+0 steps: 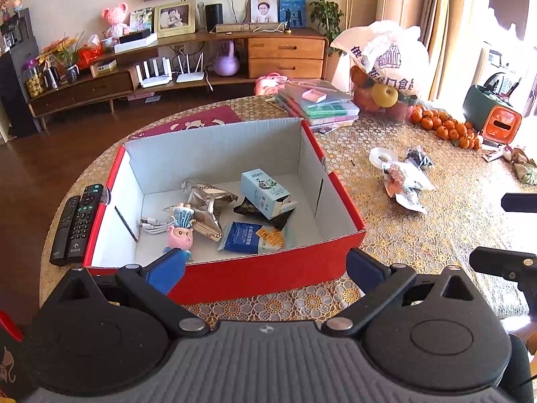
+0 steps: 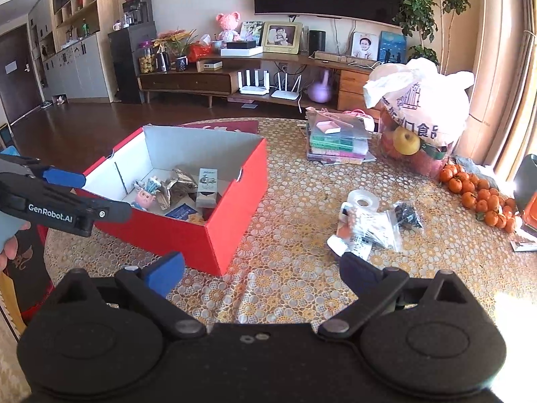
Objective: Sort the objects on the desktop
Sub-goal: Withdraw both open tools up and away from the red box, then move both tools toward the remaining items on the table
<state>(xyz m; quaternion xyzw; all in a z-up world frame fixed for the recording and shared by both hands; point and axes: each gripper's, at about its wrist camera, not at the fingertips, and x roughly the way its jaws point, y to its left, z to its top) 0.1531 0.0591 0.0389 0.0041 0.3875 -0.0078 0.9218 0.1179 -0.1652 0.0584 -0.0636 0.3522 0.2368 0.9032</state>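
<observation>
Lying loose on the lace-covered bench (image 2: 285, 285), right of the red cardboard box (image 2: 188, 235), the clear plastic bags (image 2: 372, 231) and tape roll (image 2: 364, 199) look light, crinkly, slippery (pinch a bunched fold). Left gripper (image 1: 265, 268) and right gripper (image 2: 261, 273) fingers are spread, empty.

A red cardboard box (image 1: 235, 278) with white inner walls sits open on the patterned tablecloth — inside lie foil packets (image 1: 204, 201), a pale blue carton (image 1: 265, 193) tipped over, a blue pouch (image 1: 251, 236), a pink figurine (image 1: 181, 231) and white cable (image 1: 152, 226). To its right, apart — a tape roll (image 2: 364, 199) touching clear bags (image 2: 376, 228).
</observation>
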